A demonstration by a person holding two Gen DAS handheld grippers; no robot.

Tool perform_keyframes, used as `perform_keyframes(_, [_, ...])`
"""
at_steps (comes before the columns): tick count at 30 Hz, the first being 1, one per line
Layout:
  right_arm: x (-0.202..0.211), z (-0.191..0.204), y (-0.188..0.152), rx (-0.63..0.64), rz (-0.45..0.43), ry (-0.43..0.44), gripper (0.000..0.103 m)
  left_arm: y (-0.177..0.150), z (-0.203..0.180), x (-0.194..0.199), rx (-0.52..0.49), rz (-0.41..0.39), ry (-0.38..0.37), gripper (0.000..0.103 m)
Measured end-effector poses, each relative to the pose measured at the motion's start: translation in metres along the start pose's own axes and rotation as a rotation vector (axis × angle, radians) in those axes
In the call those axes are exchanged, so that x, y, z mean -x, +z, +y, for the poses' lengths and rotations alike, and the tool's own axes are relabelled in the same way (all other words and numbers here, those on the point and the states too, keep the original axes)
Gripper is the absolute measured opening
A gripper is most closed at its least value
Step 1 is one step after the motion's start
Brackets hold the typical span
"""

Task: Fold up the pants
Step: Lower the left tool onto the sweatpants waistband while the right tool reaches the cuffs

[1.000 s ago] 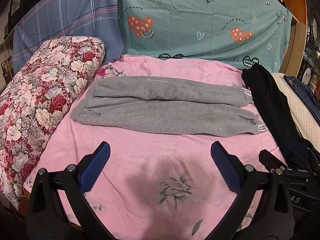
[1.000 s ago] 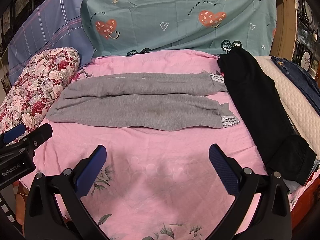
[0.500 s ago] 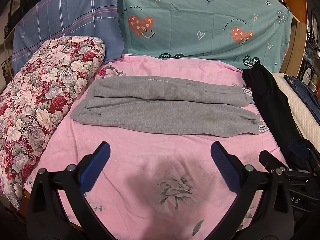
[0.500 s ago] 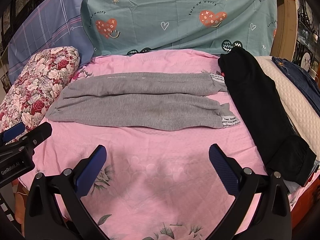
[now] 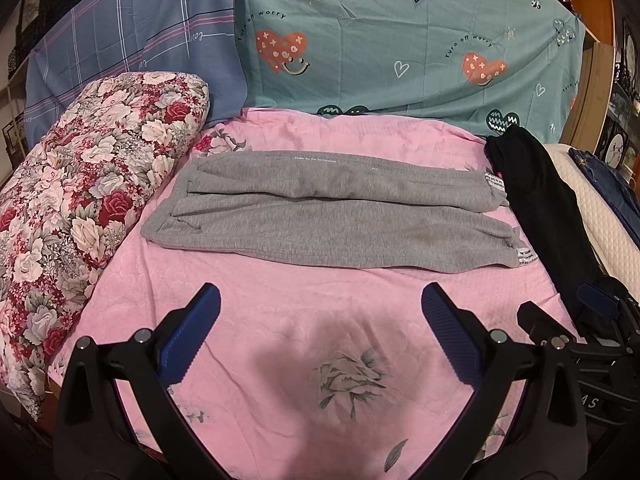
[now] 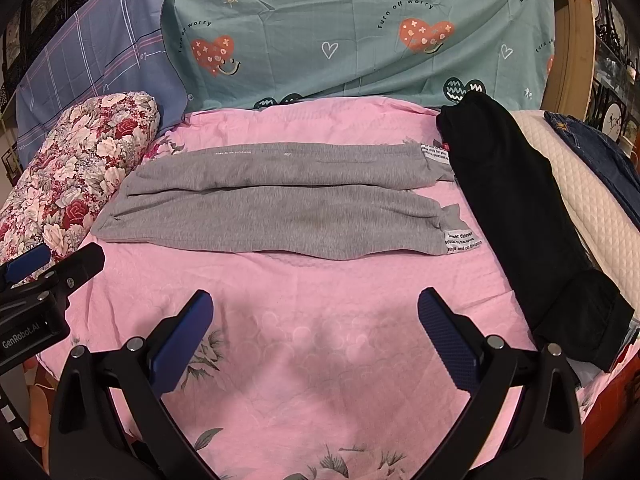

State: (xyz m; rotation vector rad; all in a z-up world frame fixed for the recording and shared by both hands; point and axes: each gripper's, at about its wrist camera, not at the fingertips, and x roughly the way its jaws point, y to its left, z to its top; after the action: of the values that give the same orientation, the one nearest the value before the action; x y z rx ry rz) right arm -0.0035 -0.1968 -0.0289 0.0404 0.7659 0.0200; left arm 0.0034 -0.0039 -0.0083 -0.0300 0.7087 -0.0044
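Grey sweatpants (image 5: 328, 216) lie flat on the pink bedsheet (image 5: 304, 312), legs side by side, waist at the left and cuffs with white labels at the right. They also show in the right wrist view (image 6: 276, 204). My left gripper (image 5: 320, 312) is open and empty, held above the sheet in front of the pants. My right gripper (image 6: 314, 312) is open and empty, also in front of the pants. Each gripper shows at the edge of the other's view: the right one (image 5: 576, 320) and the left one (image 6: 52, 264).
A floral pillow (image 5: 80, 208) lies at the left. Black pants (image 6: 520, 208) lie along the right of the grey pair, with a cream quilted pad (image 6: 592, 200) and jeans (image 6: 596, 148) beyond. Teal and blue sheets (image 5: 400, 52) hang at the back.
Nothing of note has moved; both grippers hover open in nearly the same place with only a slight drift.
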Motion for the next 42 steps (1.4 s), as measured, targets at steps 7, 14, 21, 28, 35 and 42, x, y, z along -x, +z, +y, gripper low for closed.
perform_keyframes(7, [-0.007,-0.003,-0.002,-0.001,0.016,-0.005,0.102,-0.004,0.010,-0.018,0.032,0.071,-0.054,0.101])
perform_keyframes(14, [-0.029,-0.015,-0.009,-0.035,0.084,-0.016,0.102,0.006,0.094,-0.104,0.270,0.278,-0.084,0.101])
perform_keyframes(21, [-0.050,-0.028,-0.018,-0.068,0.133,-0.029,0.102,0.029,0.192,-0.195,0.432,0.413,0.081,0.101])
perform_keyframes(28, [-0.065,-0.040,-0.014,-0.088,0.157,-0.056,0.102,0.036,0.237,-0.248,0.569,0.474,0.069,0.101])
perform_keyframes(35, [-0.074,-0.053,-0.001,-0.092,0.160,-0.112,0.102,0.037,0.258,-0.252,0.641,0.430,0.038,0.073])
perform_keyframes(42, [-0.073,-0.079,0.027,-0.077,0.134,-0.200,0.102,0.018,0.291,-0.239,0.783,0.351,-0.037,0.014])
